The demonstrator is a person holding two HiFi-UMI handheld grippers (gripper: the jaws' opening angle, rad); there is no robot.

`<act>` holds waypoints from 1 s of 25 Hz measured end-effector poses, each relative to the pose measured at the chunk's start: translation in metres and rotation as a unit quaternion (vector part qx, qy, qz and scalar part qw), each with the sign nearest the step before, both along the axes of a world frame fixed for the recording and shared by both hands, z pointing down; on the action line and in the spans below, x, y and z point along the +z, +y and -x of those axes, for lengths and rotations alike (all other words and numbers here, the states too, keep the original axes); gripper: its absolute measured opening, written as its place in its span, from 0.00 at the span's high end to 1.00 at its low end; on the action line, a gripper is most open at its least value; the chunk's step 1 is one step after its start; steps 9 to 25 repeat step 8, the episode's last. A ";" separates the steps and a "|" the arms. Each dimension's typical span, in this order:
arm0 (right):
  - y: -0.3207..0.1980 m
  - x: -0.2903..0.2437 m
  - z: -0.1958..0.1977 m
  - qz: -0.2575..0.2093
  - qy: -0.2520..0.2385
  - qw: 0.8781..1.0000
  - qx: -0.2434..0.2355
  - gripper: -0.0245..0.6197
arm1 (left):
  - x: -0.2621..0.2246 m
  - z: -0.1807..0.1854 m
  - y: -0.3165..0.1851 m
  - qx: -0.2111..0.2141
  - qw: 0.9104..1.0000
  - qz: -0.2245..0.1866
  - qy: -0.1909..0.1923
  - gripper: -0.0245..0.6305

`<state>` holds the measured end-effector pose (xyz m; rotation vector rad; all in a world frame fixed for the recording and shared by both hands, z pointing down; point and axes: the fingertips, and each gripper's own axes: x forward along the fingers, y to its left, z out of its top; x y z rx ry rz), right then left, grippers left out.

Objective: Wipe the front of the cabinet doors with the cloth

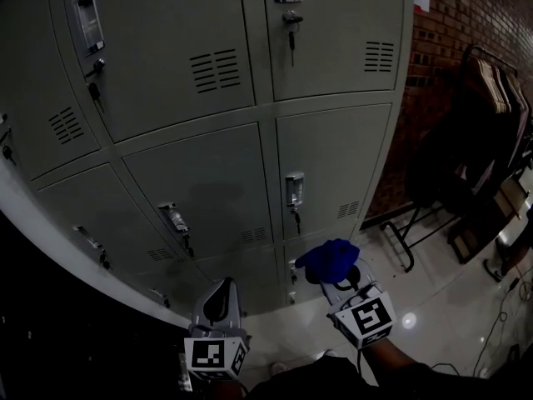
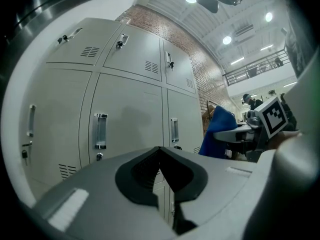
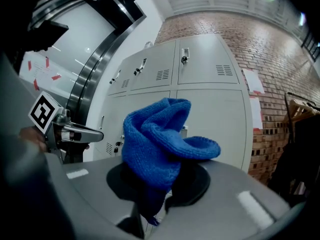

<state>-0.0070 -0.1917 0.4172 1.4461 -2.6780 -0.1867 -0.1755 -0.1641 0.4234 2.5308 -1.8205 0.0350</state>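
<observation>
the left gripper (image 1: 218, 300) holds its jaws together with nothing between them, low before the grey cabinet (image 1: 208, 182). the right gripper (image 1: 343, 280) is clamped on the blue cloth (image 1: 327, 259), near the cabinet's lower doors. right of the cabinet is a glossy floor (image 1: 433, 307), then a brick wall (image 1: 466, 23).

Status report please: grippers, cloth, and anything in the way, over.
Left gripper shut, empty. Right gripper shut on blue cloth, held up near the locker doors, contact not evident. Door handles and a hanging key protrude.
</observation>
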 end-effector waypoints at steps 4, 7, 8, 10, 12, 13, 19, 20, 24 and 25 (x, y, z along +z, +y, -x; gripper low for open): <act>0.004 0.005 0.004 0.003 -0.007 1.000 0.008 0.84 | 0.001 0.007 0.007 0.003 1.000 -0.001 -0.005 0.95; 0.007 0.008 0.008 0.006 -0.011 1.000 0.010 0.84 | 0.001 0.010 0.013 0.004 1.000 -0.001 -0.008 0.95; 0.008 0.009 0.010 0.007 -0.013 1.000 0.010 0.84 | 0.001 0.012 0.014 0.004 1.000 -0.001 -0.008 0.95; 0.008 0.009 0.010 0.007 -0.013 1.000 0.010 0.84 | 0.001 0.012 0.014 0.004 1.000 -0.001 -0.008 0.95; 0.008 0.009 0.010 0.007 -0.013 1.000 0.010 0.84 | 0.001 0.012 0.014 0.004 1.000 -0.001 -0.008 0.95; 0.008 0.009 0.010 0.007 -0.013 1.000 0.010 0.84 | 0.001 0.012 0.014 0.004 1.000 -0.001 -0.008 0.95; 0.008 0.009 0.010 0.007 -0.013 1.000 0.010 0.84 | 0.001 0.012 0.014 0.004 1.000 -0.001 -0.008 0.95; 0.008 0.009 0.010 0.007 -0.013 1.000 0.010 0.84 | 0.001 0.012 0.014 0.004 1.000 -0.001 -0.008 0.95; 0.008 0.009 0.010 0.007 -0.013 1.000 0.010 0.84 | 0.001 0.012 0.014 0.004 1.000 -0.001 -0.008 0.95; 0.008 0.009 0.010 0.007 -0.013 1.000 0.010 0.84 | 0.001 0.012 0.014 0.004 1.000 -0.001 -0.008 0.95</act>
